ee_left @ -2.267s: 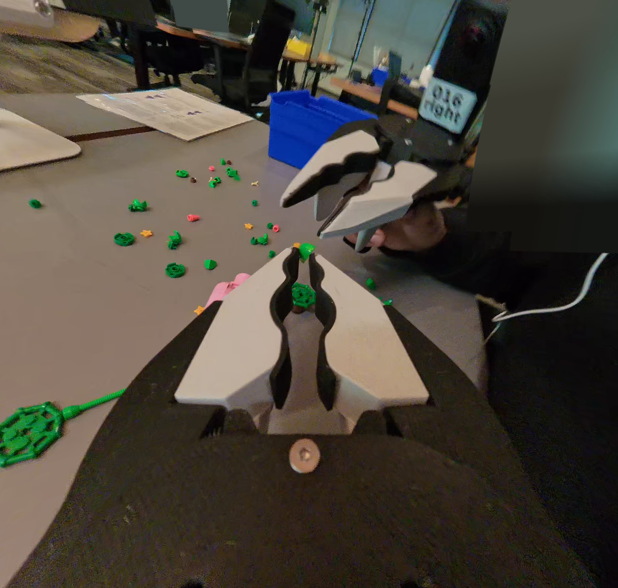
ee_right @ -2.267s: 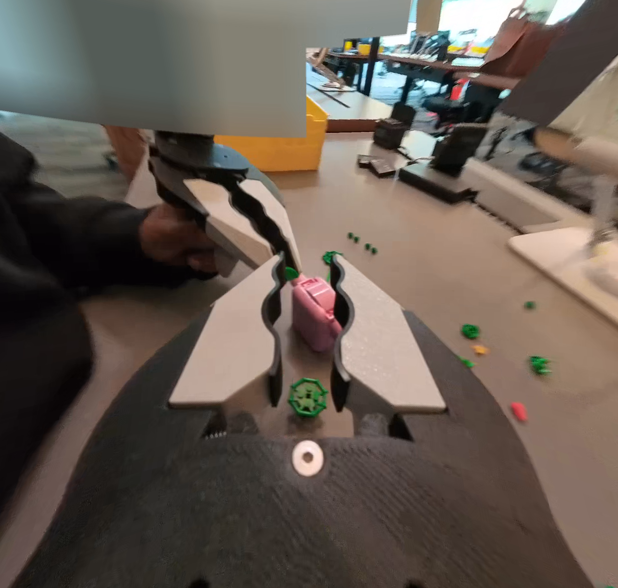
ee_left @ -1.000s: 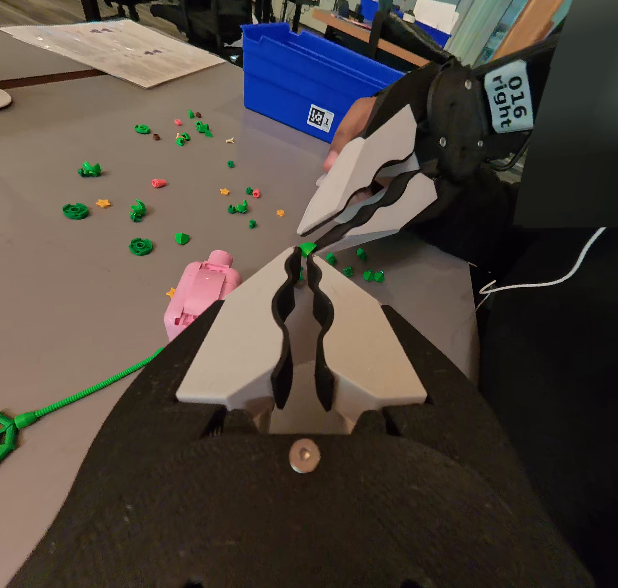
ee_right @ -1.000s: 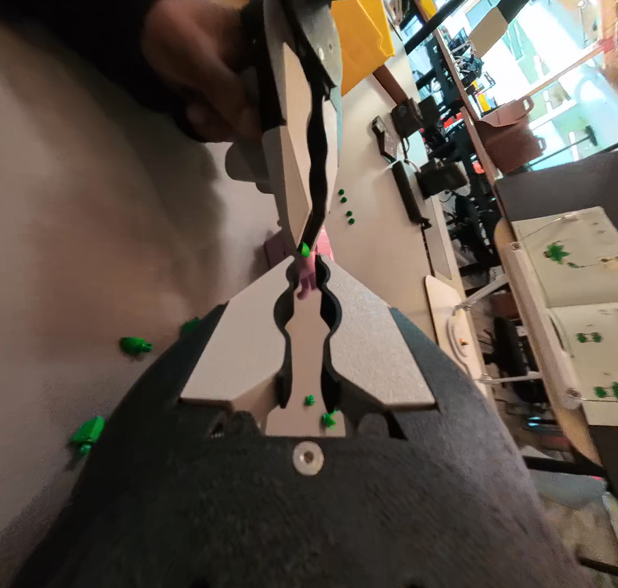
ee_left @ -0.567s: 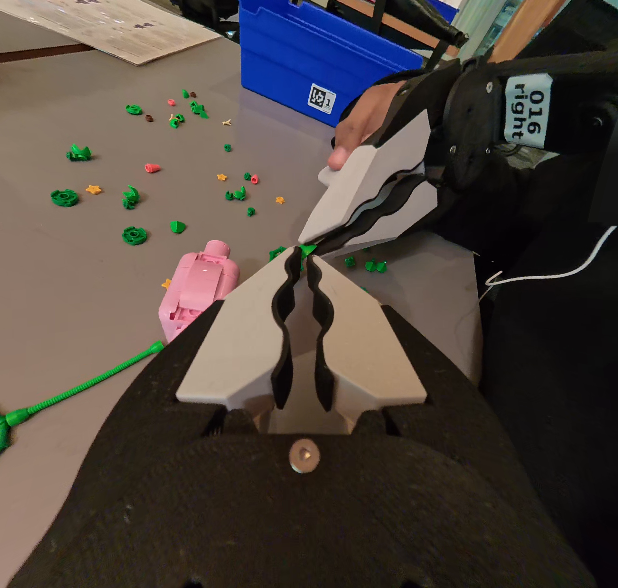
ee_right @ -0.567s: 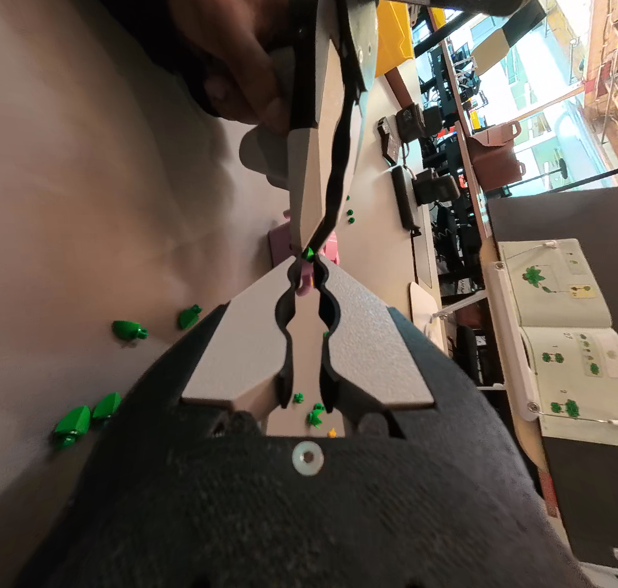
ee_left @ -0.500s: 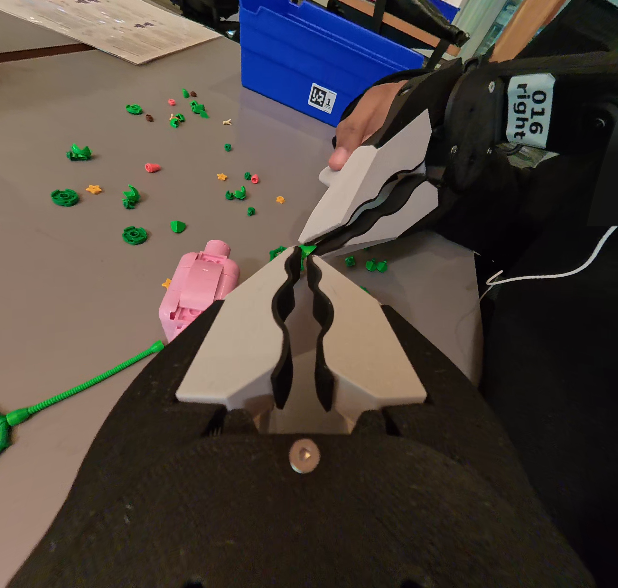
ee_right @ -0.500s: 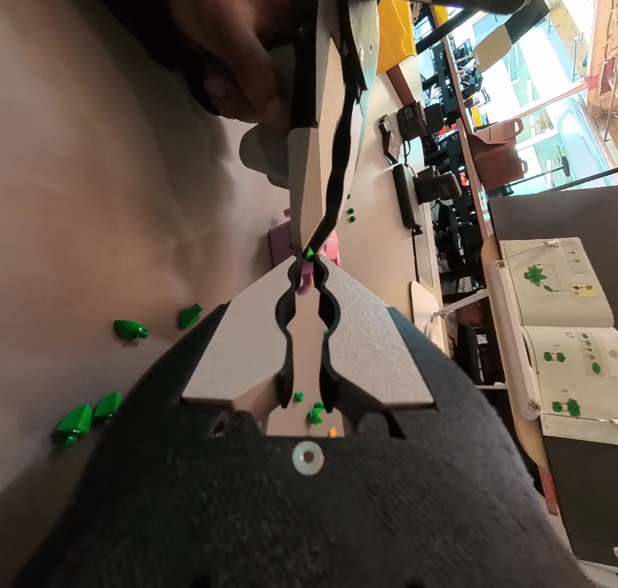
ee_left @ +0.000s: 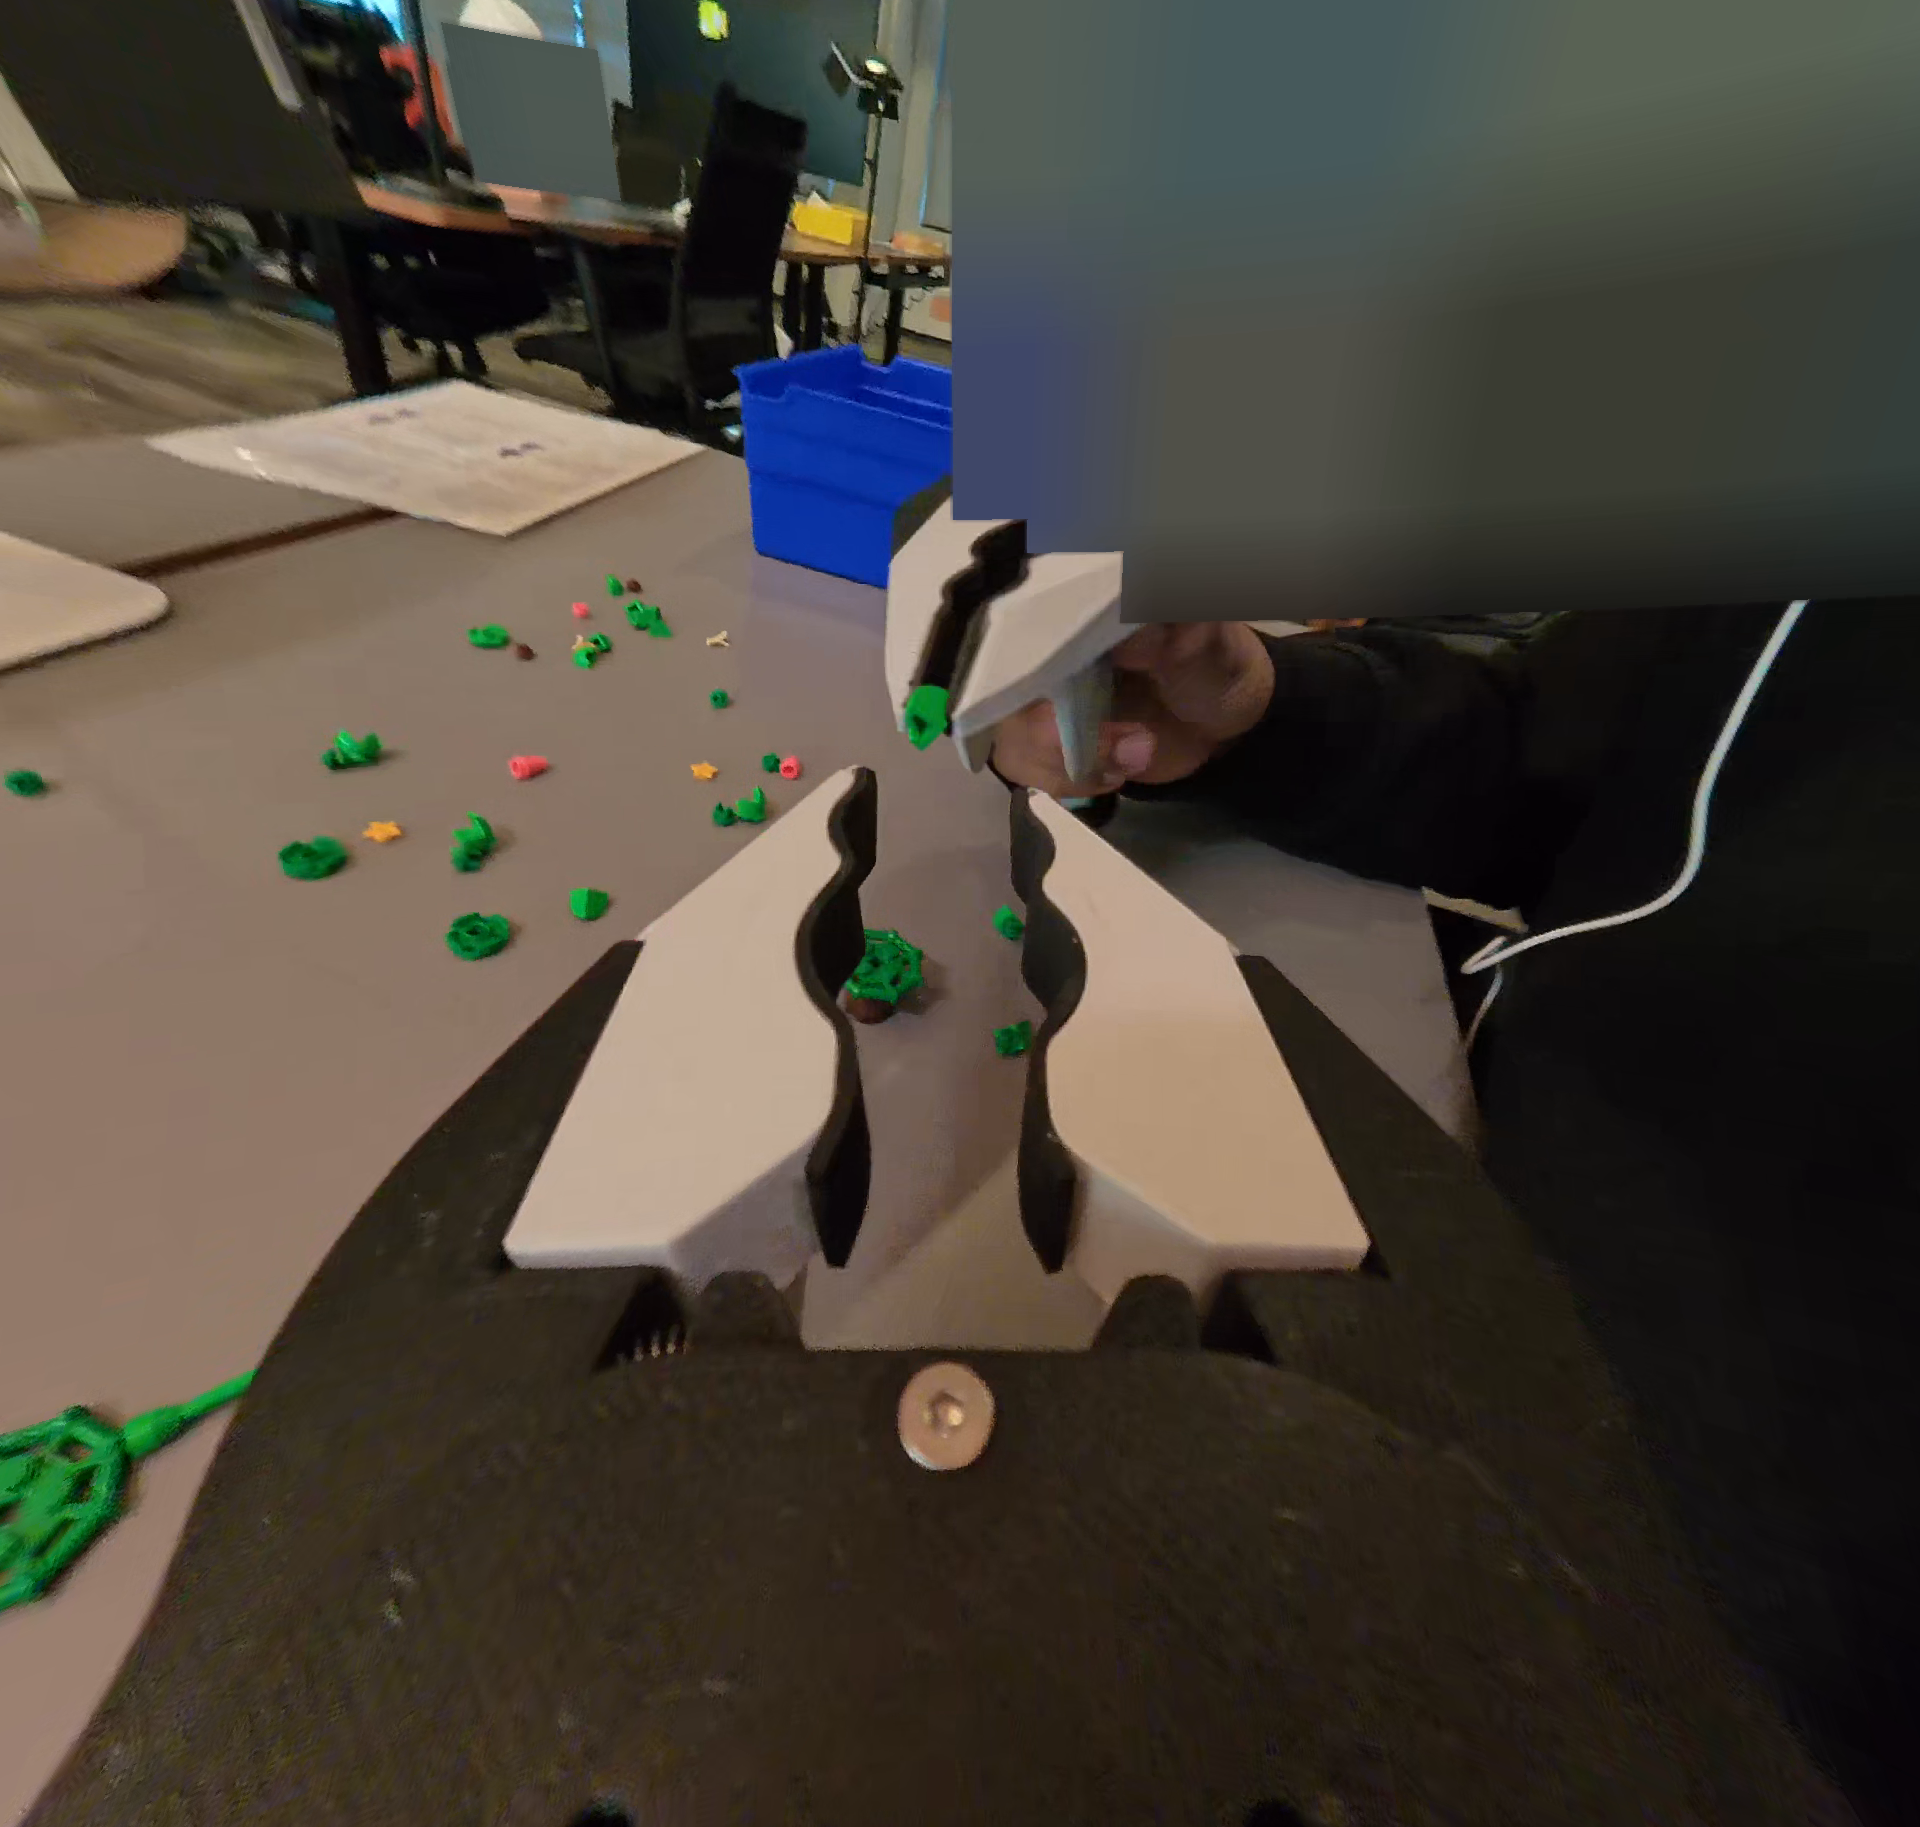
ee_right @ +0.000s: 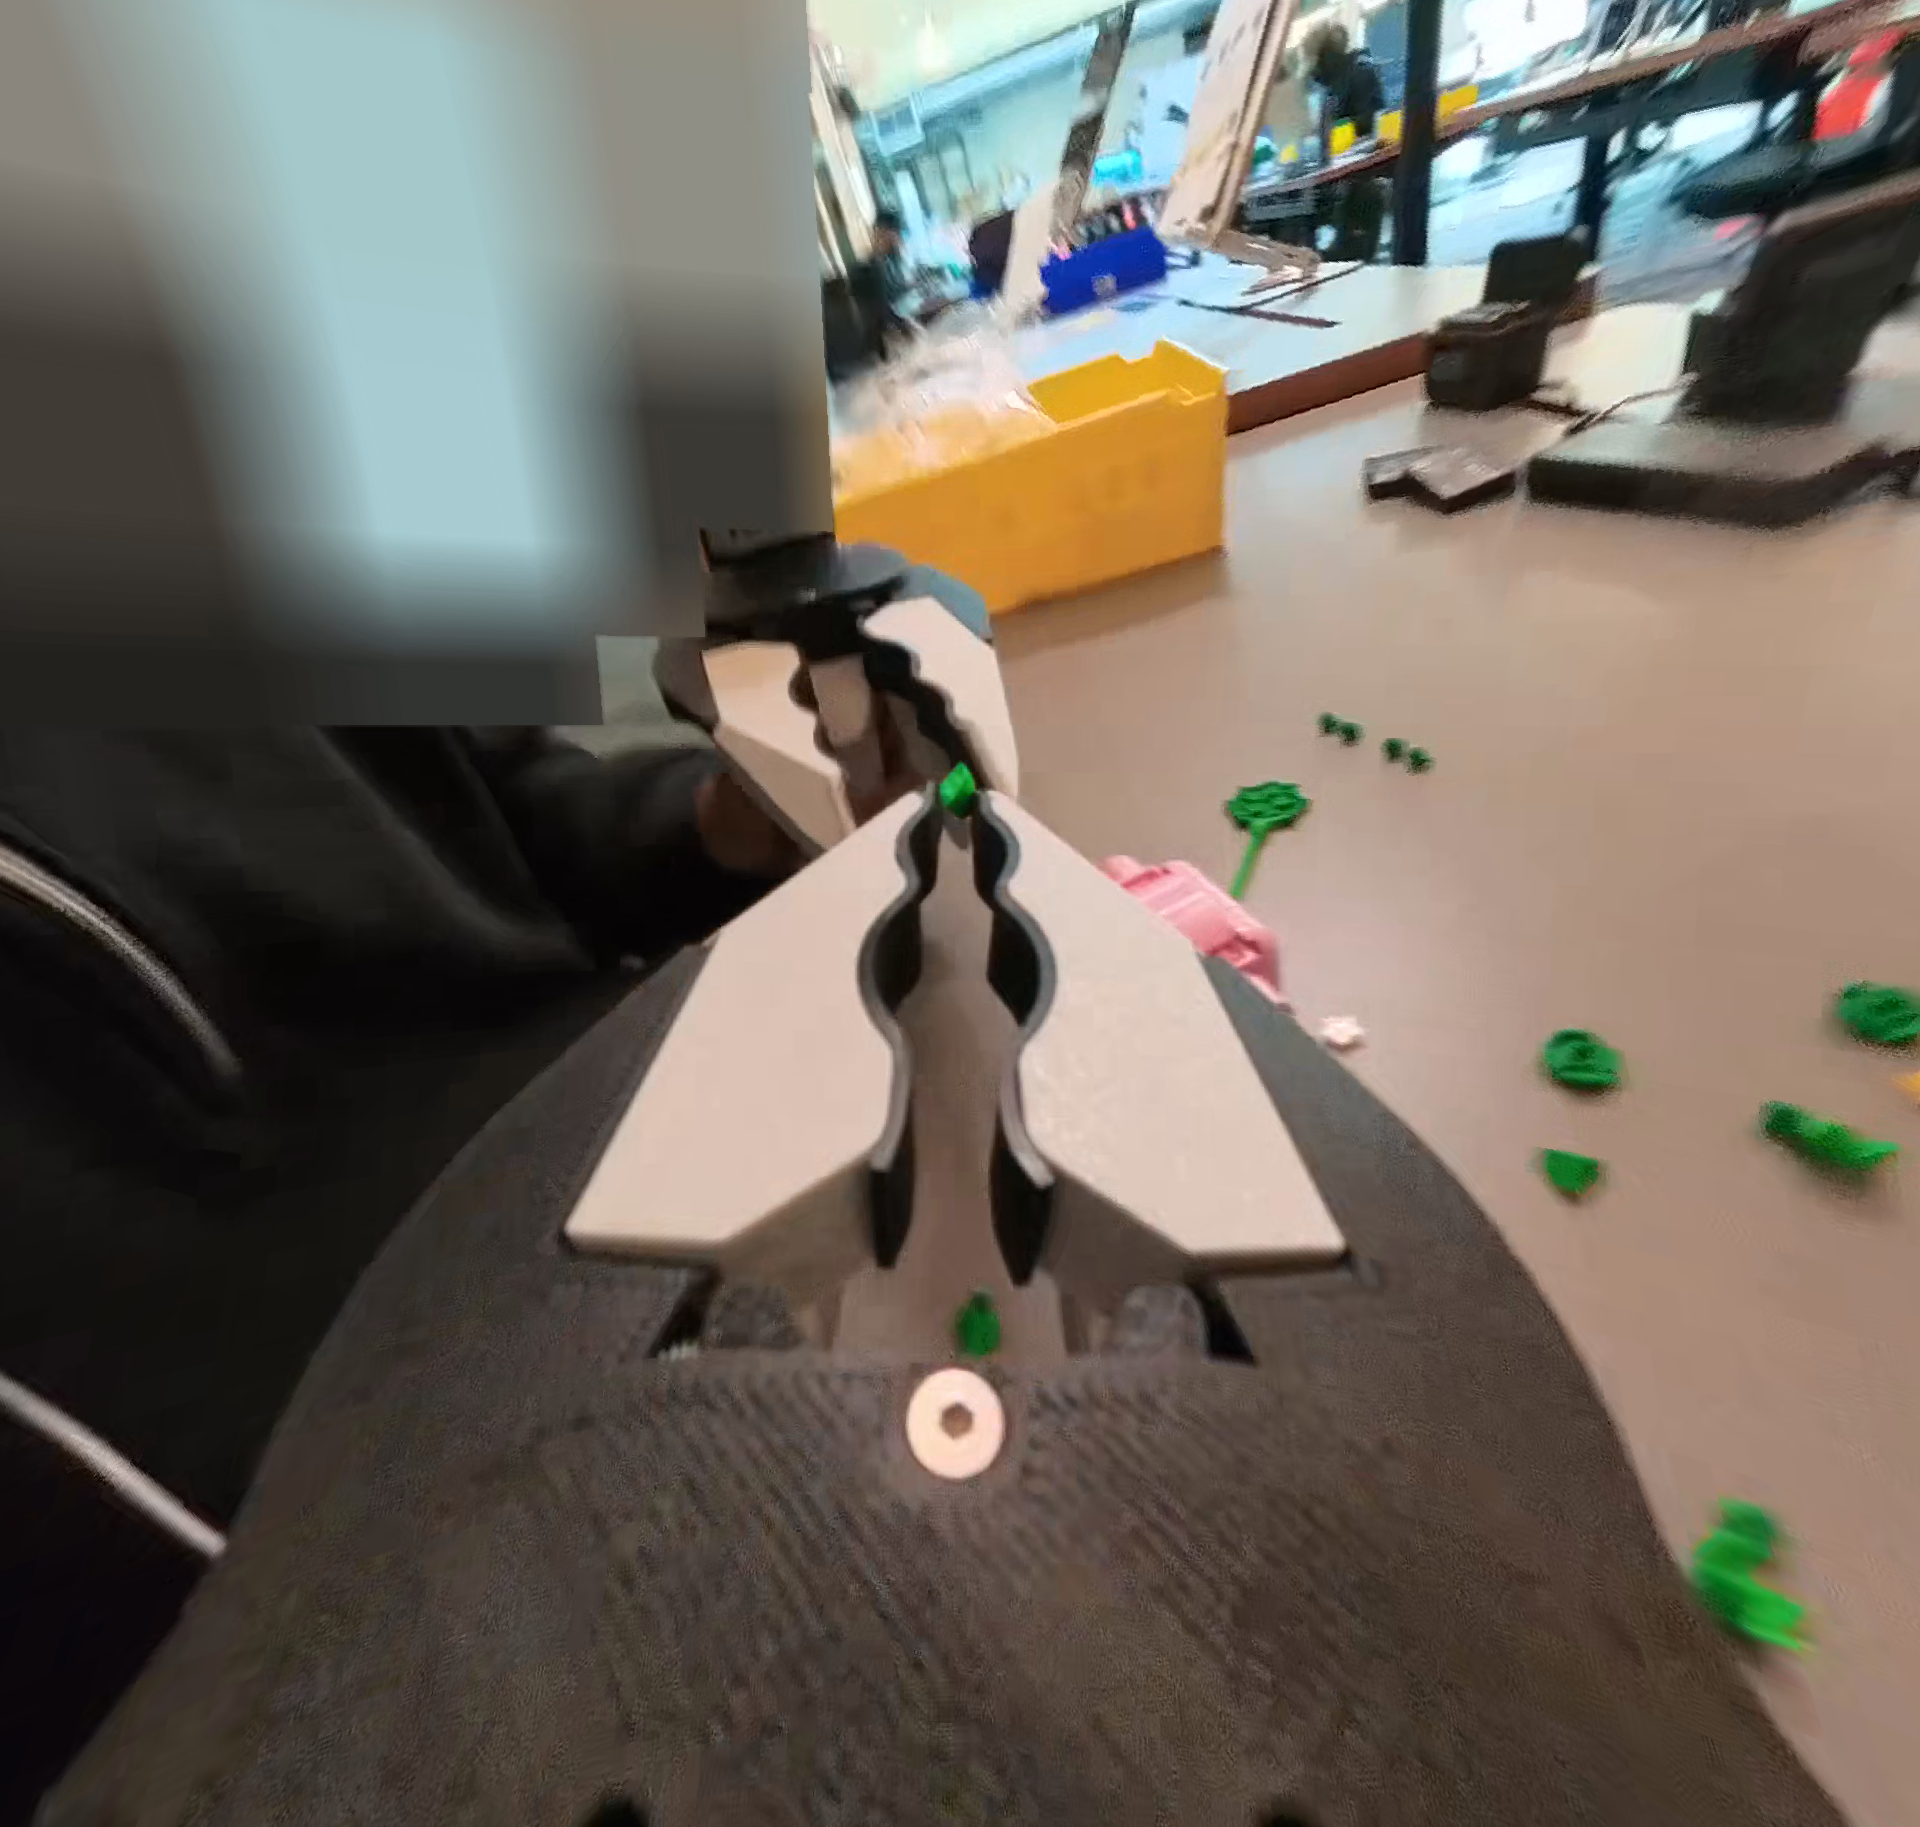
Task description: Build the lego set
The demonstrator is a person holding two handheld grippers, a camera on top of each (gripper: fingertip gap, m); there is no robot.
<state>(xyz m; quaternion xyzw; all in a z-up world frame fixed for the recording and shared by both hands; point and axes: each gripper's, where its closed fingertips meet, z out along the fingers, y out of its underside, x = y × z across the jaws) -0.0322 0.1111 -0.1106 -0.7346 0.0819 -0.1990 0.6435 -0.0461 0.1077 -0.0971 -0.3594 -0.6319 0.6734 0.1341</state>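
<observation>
Holding small green piece (ee_right: 956, 792) pinched at tips of right gripper (ee_right: 954, 813), above table's (ee_left: 208, 998) near edge | left gripper (ee_left: 935, 811) fingers spread, empty | step: piece in hand, not yet mounted | next: likely careful alignment onto green round part (ee_left: 883, 967).

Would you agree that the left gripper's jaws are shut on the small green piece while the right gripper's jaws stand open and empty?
Not quite: the sides are swapped. The small green piece is pinched at the tip of the right gripper, as the right wrist view shows. The left gripper has its jaws open and empty, seen in the left wrist view.
</observation>
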